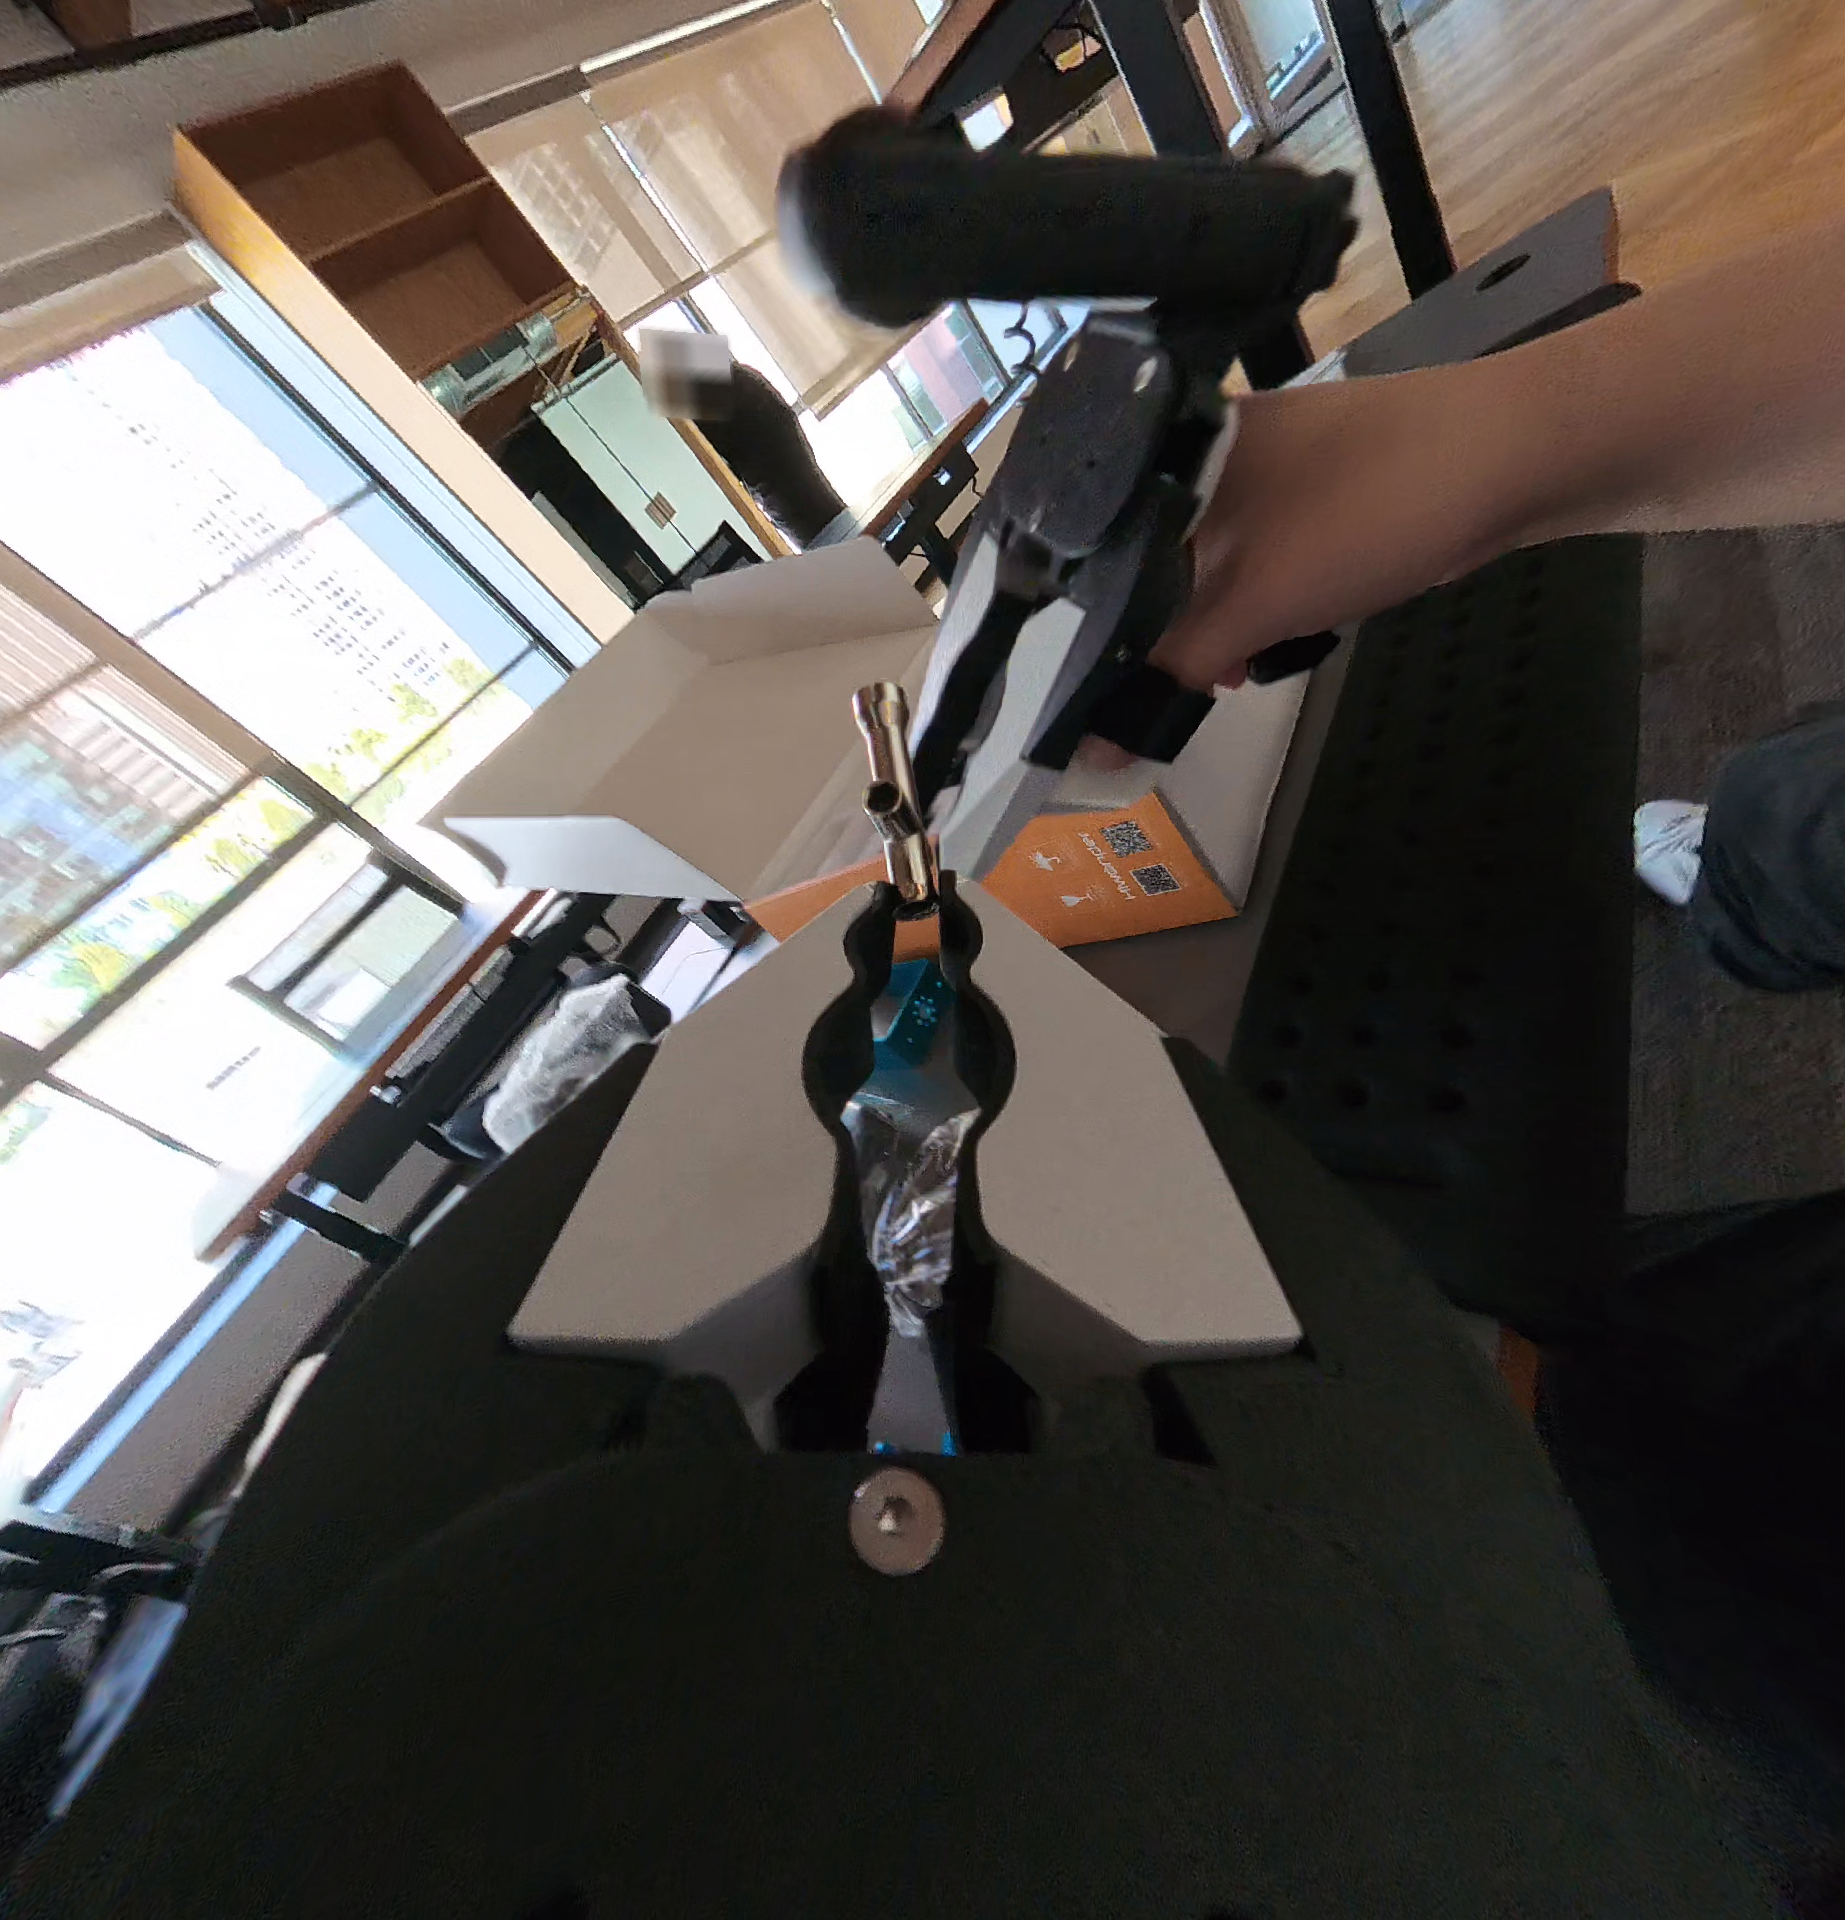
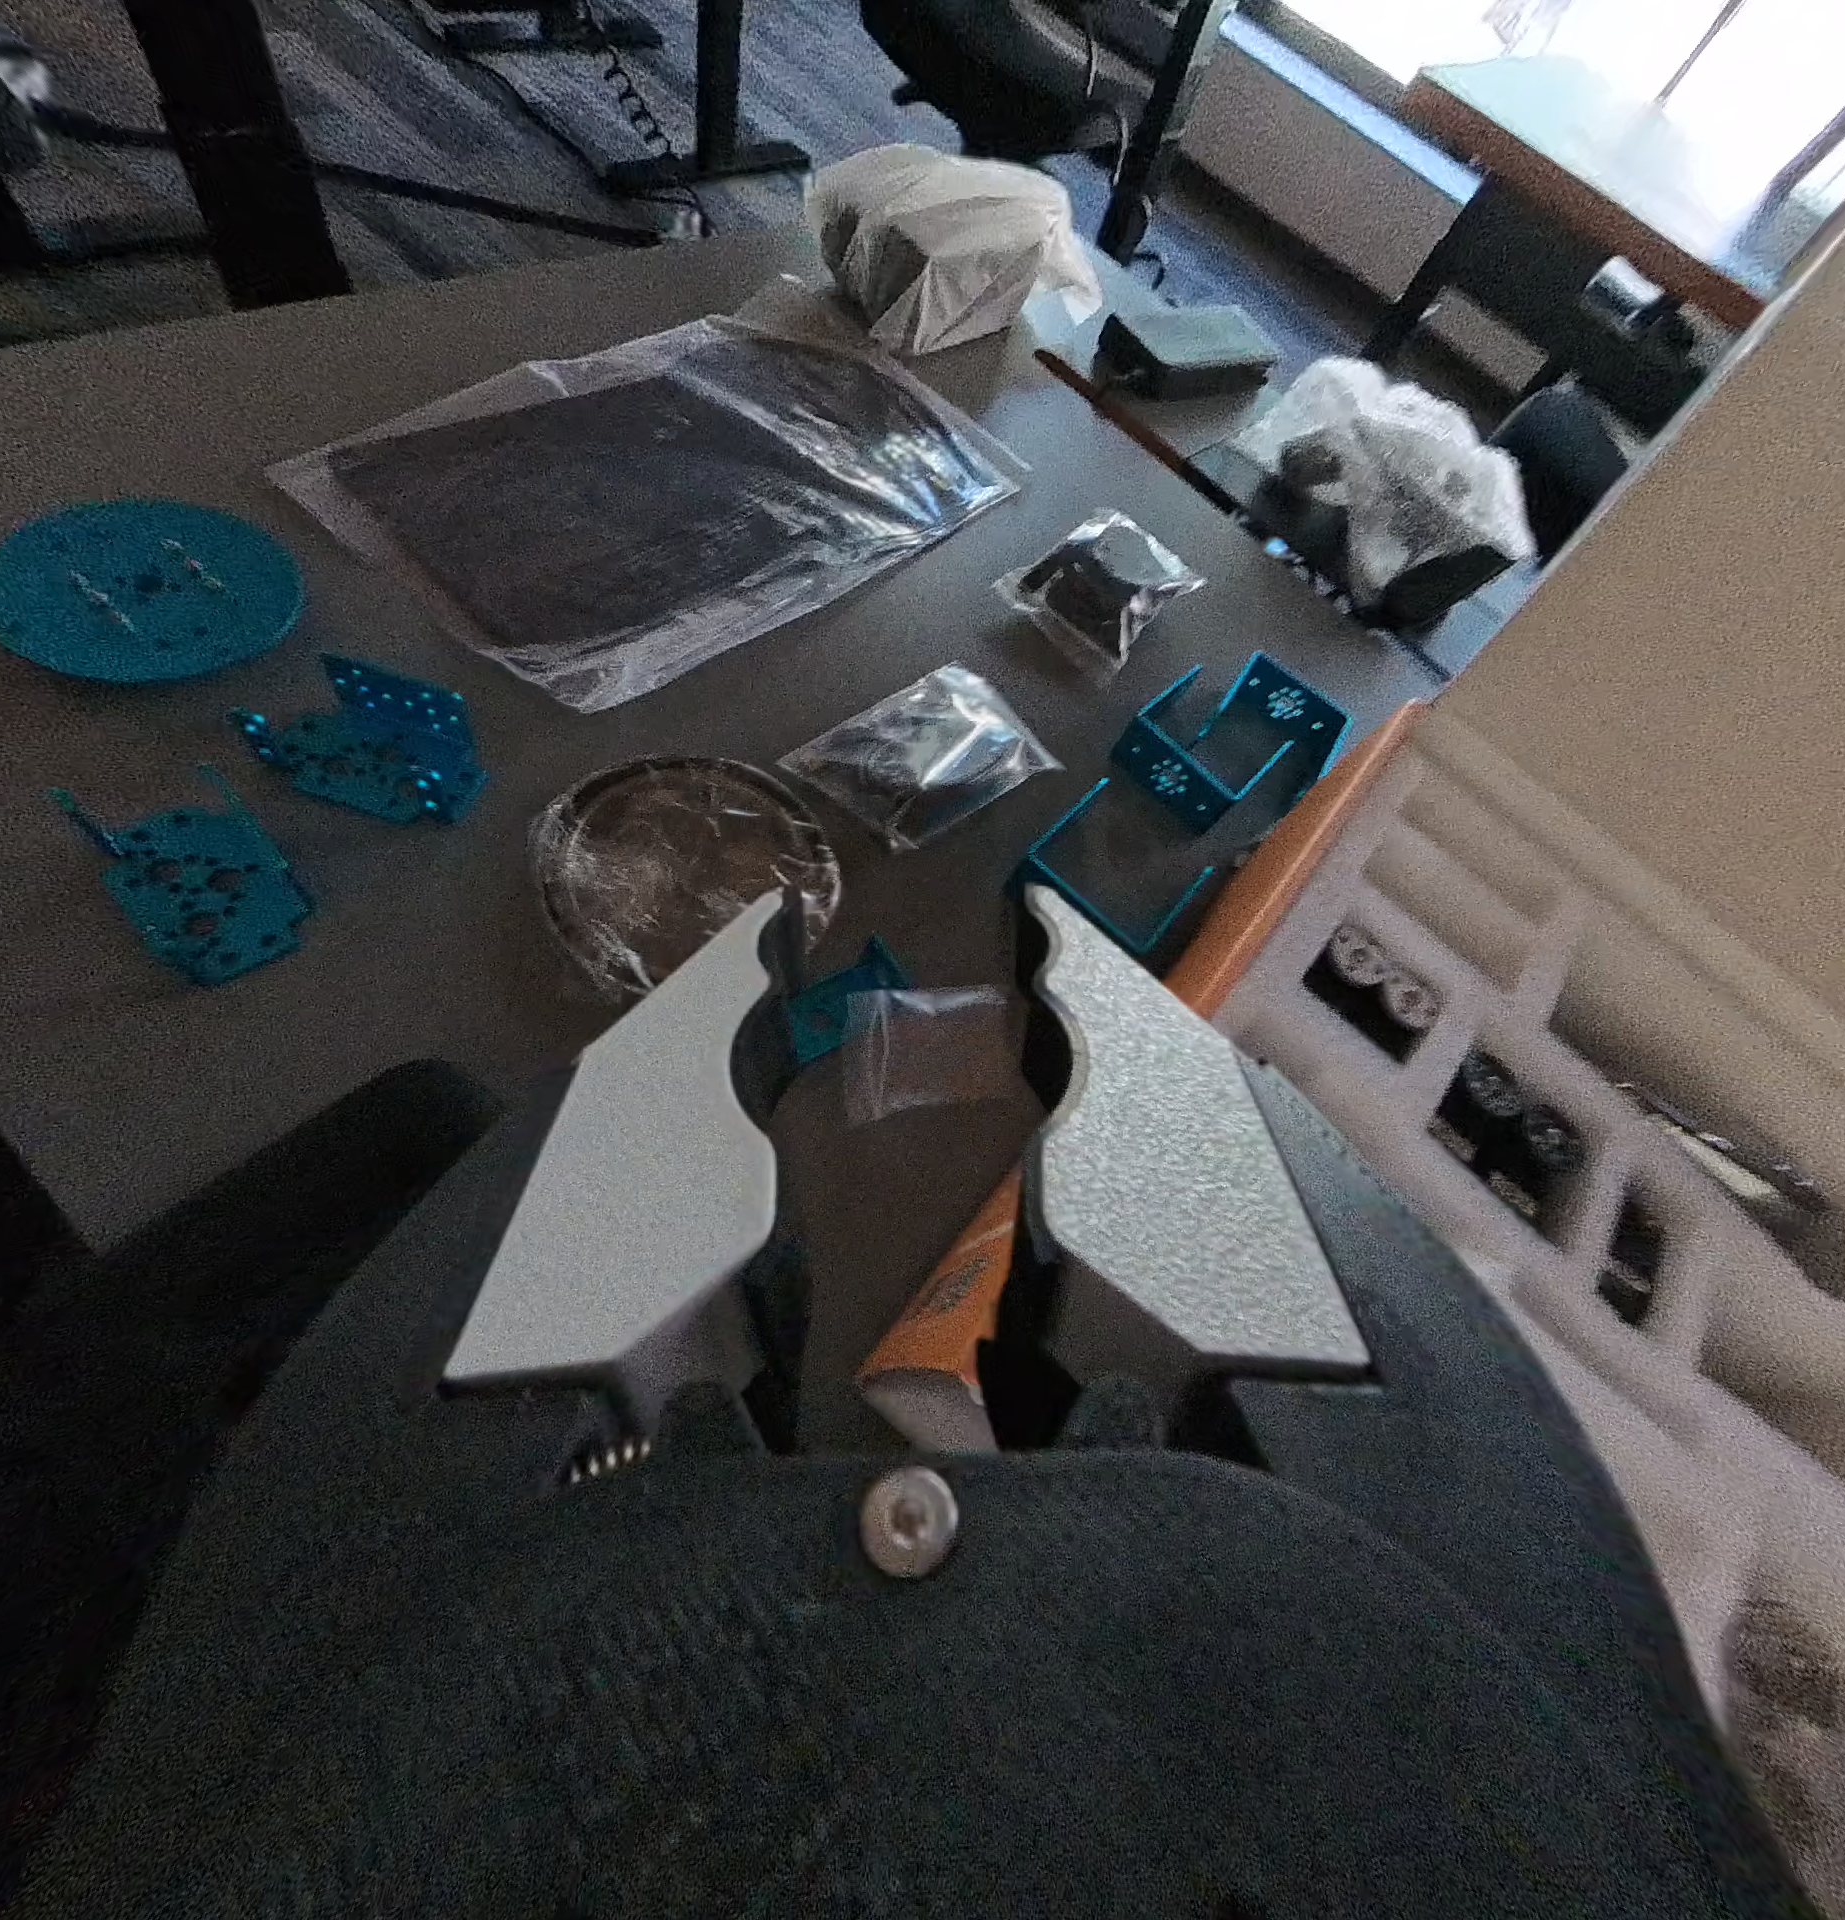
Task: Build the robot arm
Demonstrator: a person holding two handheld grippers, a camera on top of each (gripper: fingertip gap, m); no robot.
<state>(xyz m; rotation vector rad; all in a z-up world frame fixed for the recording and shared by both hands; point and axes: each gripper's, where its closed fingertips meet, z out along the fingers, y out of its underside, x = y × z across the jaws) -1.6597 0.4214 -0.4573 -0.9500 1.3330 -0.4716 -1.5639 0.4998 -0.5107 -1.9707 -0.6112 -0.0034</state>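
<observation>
Two views. Left wrist: left gripper [image 1: 913,906] jaws pinched on the end of a chrome socket wrench [image 1: 890,792], held up beside the orange-sided box [image 1: 1105,878]. Right wrist: right gripper [image 2: 902,912] jaws apart, empty, over a small clear bag [image 2: 923,1049] and blue bracket [image 2: 840,1003] on the grey table [image 2: 398,1018].

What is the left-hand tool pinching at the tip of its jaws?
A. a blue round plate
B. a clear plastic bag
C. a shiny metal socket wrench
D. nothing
C: in the left wrist view the left gripper has its jaws closed on the lower end of a shiny metal wrench, which sticks up in front of the open white box.
</observation>
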